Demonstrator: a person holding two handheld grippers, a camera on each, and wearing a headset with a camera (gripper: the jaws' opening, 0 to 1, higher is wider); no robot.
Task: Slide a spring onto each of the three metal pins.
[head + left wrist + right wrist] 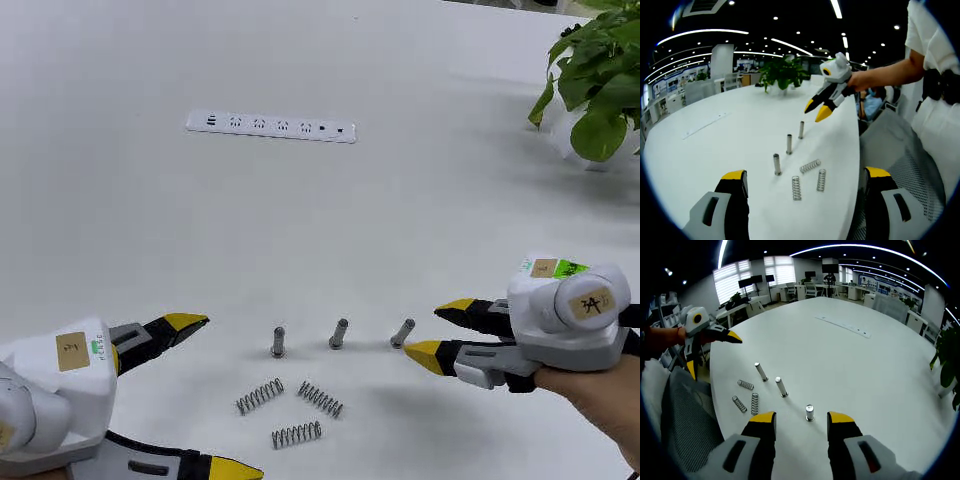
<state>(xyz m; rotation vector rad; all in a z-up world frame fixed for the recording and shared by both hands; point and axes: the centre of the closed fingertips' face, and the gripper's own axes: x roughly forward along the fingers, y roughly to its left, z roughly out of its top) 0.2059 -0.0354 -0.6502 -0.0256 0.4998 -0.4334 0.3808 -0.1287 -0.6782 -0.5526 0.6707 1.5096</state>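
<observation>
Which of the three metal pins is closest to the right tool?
The pin at the right end of the row, just off the right tool's yellow tips; the middle pin and left pin stand farther away.

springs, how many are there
3, all lying loose on the table just short of the pins: left spring, right spring, near spring. None seems hidden.

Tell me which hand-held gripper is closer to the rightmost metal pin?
Right. The right hand-held gripper sits just beside that metal pin; the left hand-held gripper is beyond the row's other end.
</observation>
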